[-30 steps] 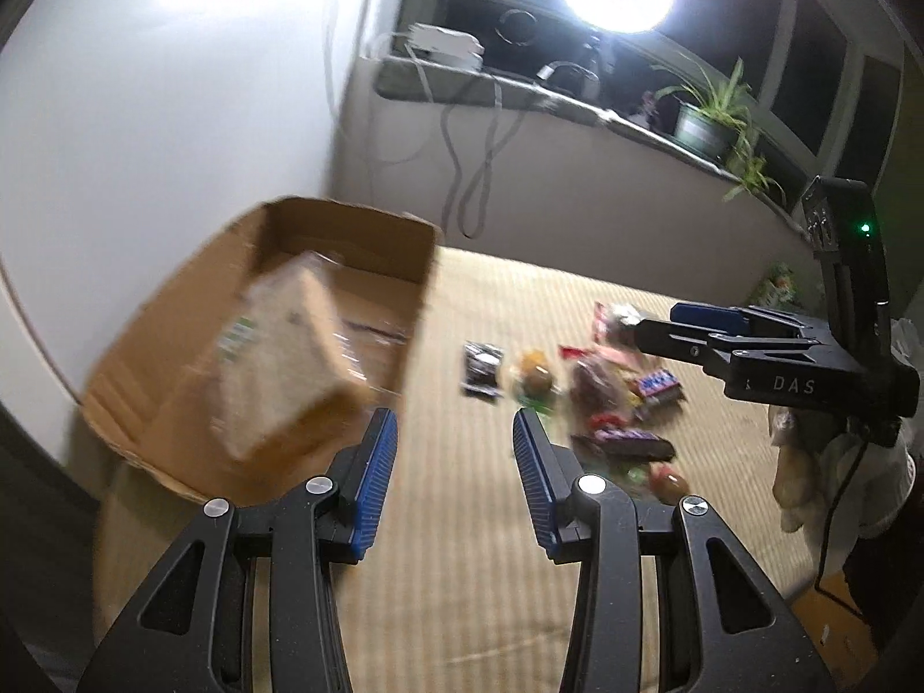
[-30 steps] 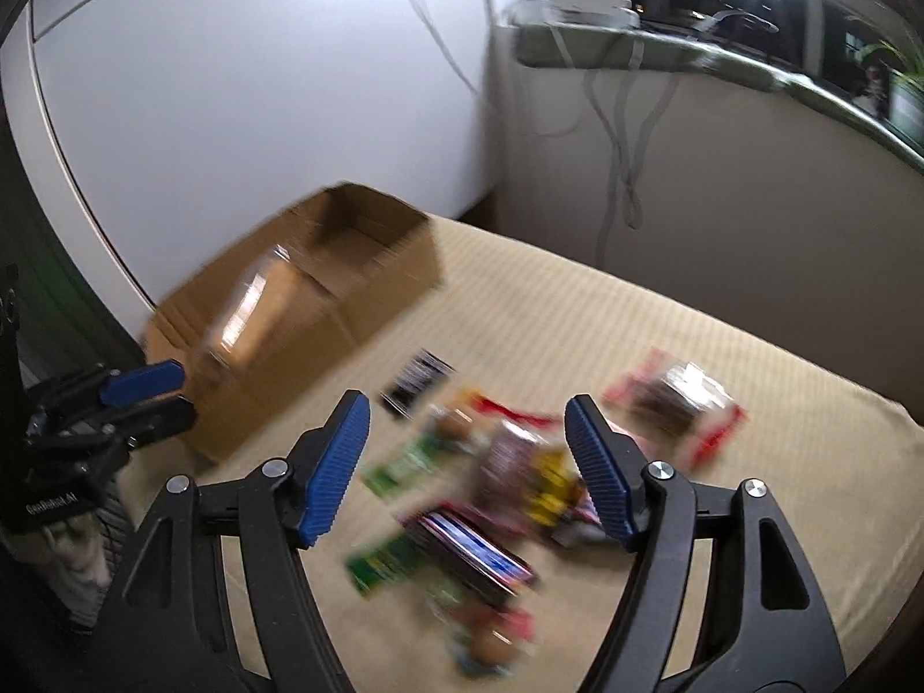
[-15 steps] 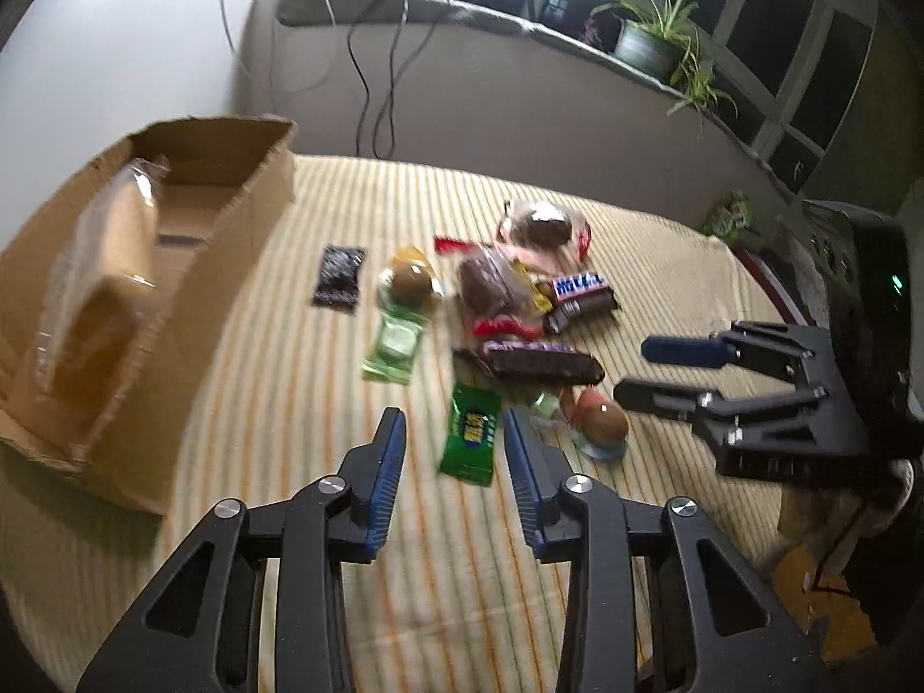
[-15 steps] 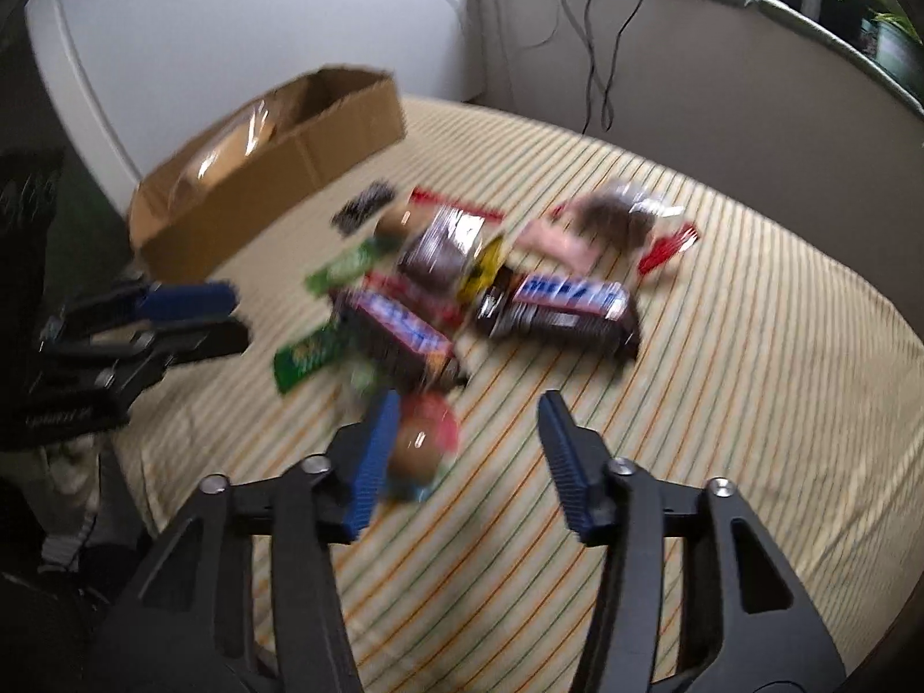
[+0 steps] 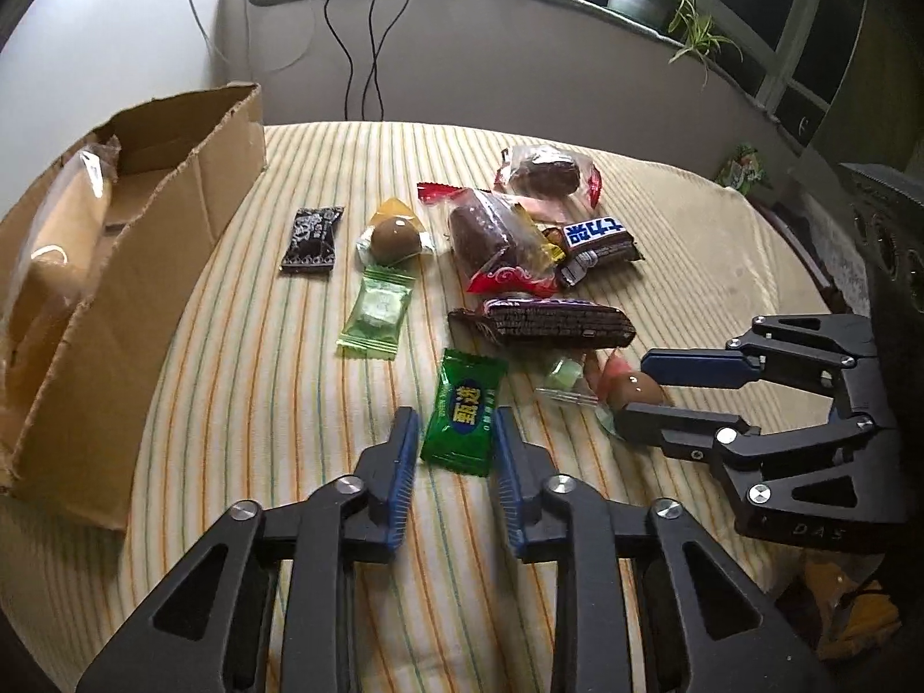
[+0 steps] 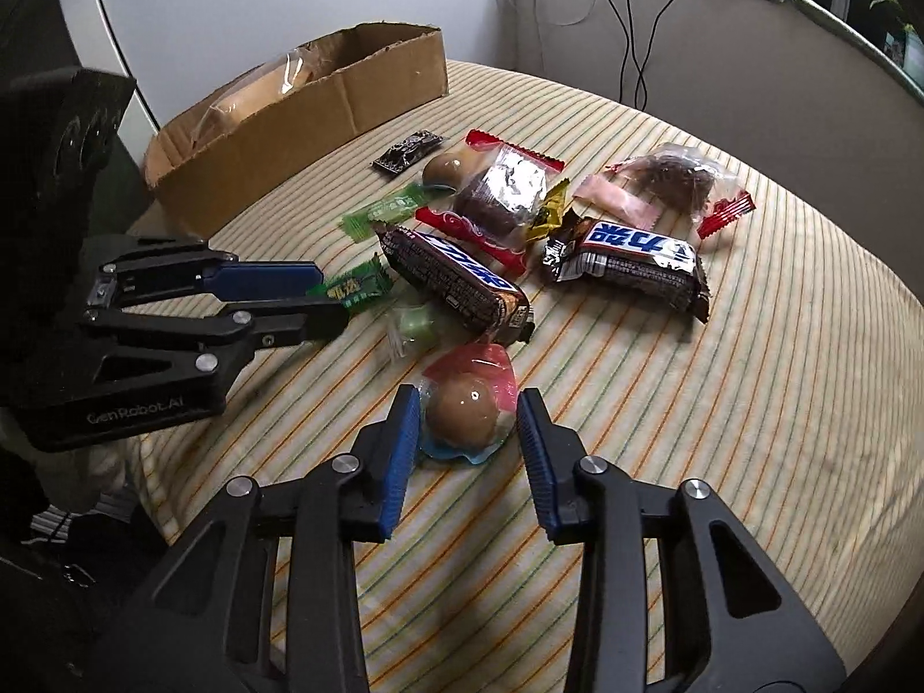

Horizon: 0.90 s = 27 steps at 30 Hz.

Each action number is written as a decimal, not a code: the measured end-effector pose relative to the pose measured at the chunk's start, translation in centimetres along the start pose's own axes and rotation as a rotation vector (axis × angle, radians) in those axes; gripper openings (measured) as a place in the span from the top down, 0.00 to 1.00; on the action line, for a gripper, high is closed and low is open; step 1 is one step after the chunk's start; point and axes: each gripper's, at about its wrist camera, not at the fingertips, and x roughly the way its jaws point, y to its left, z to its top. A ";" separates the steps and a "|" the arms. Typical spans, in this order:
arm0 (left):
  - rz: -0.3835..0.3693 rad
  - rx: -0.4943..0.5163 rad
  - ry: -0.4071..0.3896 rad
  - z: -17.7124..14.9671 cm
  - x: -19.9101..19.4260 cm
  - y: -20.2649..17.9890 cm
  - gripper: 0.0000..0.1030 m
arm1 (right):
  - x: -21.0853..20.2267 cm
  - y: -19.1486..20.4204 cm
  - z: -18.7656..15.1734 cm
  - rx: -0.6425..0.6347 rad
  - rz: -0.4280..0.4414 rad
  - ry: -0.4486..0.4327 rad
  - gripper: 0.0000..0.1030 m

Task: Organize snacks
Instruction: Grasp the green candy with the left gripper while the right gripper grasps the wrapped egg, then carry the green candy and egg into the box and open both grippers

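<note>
The left gripper (image 5: 453, 450) reaches low over the striped bench (image 5: 277, 381), its blue-padded fingers (image 5: 404, 462) released and set either side of the near end of a green candy packet (image 5: 465, 413). The packet lies flat in the lower middle of the left wrist view; whether the pads touch it cannot be told.

The right gripper (image 6: 468, 433) comes in from the lower edge of its own view, fingers (image 6: 534, 450) spread, with a wrapped brown egg (image 6: 465, 413) in clear, red-topped film lying between the tips, not clamped. In the left wrist view this gripper (image 5: 641, 390) enters from the right of the frame, level with the cloth.

Beyond both lie the other snacks, near each other: two dark chocolate bars (image 6: 456, 277), a light green sweet (image 5: 378, 312), a small black packet (image 5: 312, 239). A cardboard box (image 5: 150, 242) with bagged bread (image 5: 58, 237) inside sits at the left.
</note>
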 end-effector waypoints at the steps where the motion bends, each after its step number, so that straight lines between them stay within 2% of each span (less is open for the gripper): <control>1: -0.001 -0.001 -0.001 0.0 0.0 0.0 0.77 | 0.0 0.1 0.0 -0.002 -0.004 -0.001 0.67; 9: -0.007 -0.010 -0.010 0.0 0.0 0.2 0.78 | -0.4 -0.1 -0.1 0.000 0.000 -0.001 0.70; 11: -0.014 -0.014 -0.012 0.0 -0.1 0.2 0.78 | -0.5 -0.1 -0.1 0.006 0.004 -0.004 0.76; 18: -0.021 -0.026 -0.022 -0.2 -0.6 0.2 0.78 | -0.8 -0.4 -0.2 0.030 -0.002 -0.006 0.76; 27: -0.027 -0.038 -0.077 0.4 -3.0 0.6 0.78 | -2.4 0.0 0.4 0.023 -0.013 -0.036 0.76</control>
